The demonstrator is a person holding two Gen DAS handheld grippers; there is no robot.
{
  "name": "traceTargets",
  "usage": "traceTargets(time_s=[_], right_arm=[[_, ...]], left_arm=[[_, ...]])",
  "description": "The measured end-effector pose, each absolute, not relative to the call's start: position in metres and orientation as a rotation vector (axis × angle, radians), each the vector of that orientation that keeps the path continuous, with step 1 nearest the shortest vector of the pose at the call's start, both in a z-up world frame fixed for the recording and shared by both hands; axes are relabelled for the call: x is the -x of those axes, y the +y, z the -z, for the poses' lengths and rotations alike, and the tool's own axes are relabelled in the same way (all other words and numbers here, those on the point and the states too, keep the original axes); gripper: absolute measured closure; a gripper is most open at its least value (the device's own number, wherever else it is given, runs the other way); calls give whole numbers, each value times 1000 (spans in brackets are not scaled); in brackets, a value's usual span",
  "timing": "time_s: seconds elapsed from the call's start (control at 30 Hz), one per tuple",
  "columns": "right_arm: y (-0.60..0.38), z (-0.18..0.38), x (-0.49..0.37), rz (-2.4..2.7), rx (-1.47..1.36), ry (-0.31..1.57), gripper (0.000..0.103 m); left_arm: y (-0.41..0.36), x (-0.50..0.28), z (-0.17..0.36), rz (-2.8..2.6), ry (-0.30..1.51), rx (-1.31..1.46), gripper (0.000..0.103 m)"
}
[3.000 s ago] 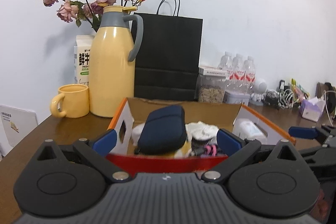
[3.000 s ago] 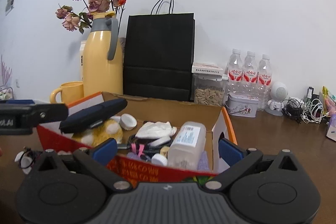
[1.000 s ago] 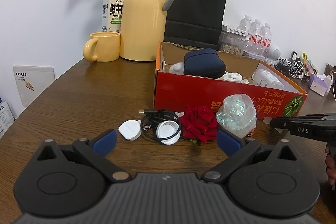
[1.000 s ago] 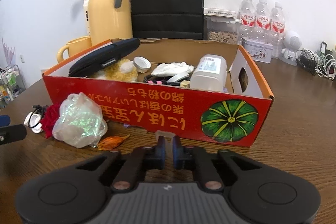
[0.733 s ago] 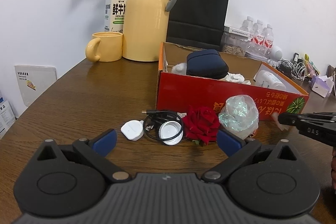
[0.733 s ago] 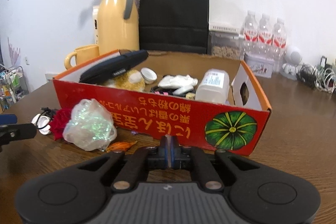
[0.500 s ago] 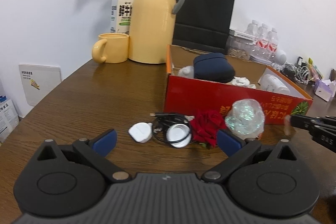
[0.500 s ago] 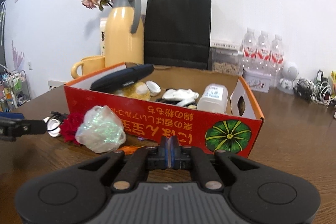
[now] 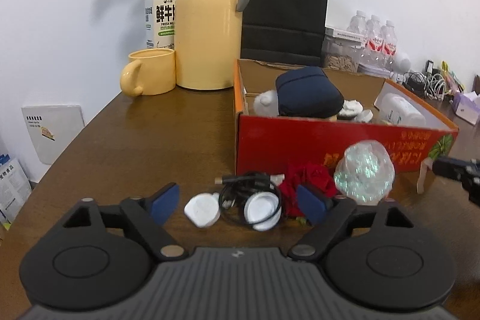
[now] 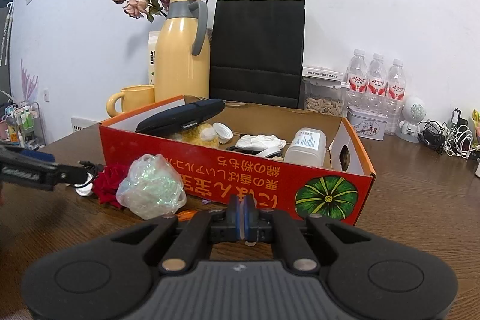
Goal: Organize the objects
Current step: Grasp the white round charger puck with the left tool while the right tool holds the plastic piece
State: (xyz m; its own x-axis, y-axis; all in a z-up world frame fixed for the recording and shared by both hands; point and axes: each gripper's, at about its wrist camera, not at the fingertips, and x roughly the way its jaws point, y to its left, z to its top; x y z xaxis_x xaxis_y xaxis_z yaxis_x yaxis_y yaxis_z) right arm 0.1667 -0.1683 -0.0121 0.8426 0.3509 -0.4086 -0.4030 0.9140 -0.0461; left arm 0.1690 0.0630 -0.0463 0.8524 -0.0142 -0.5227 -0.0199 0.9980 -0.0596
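On the wooden table point(image 9: 144, 146), in front of the red box point(image 9: 300, 140), a row of loose things is laid out. Seen from the left wrist camera, from left to right, a white charger point(image 9: 201, 209), a black cable point(image 9: 240, 191) coiled around a white lid point(image 9: 261, 209), a red rose point(image 9: 309, 180) and a crumpled clear bag point(image 9: 364, 171) are found. The whole row is set along the box's near wall, crosswise to the line on which the left gripper point(image 9: 237, 201) is pointed.

The left gripper's jaws are closing, though they are seen spread wide, and nothing is pressed by the pads; the charger and the coiled cable are framed between the two fingertips, just ahead of them. The rose is partly covered by the right-hand fingertip.

Farther right, the right gripper point(image 10: 241, 213) is seen with its jaws pressed together on a small pale, translucent piece point(image 9: 423, 176), which is held near the box's near corner; what that piece is cannot be told.

The charger and cable are judged to lie nearer the left hand, straight ahead of it, so a short forward reach would be called for, while the bag is placed between the two grippers.
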Motion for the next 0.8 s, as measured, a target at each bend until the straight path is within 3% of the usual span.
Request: traceTargets(time_s=[0.07, 0.17, 0.23, 0.3, 0.33, 0.4, 0.8], right_arm=[[-168, 12, -167, -400, 132, 405, 101], [-168, 12, -167, -400, 133, 405, 101], [-168, 12, -166, -401, 133, 405, 101], [-167, 11, -166, -404, 134, 403, 101], [-167, 11, -166, -405, 135, 403, 101], [-167, 11, -165, -406, 135, 401, 101], [-167, 11, -165, -409, 136, 398, 101]], left_arm=[[66, -175, 46, -1, 553, 88, 20], [68, -183, 48, 4, 572, 122, 30], [68, -187, 50, 10, 588, 139, 52], [69, -189, 51, 24, 589, 153, 59], [68, -188, 52, 25, 584, 150, 75], [69, -186, 52, 34, 573, 156, 81], [64, -158, 44, 25, 453, 162, 83]])
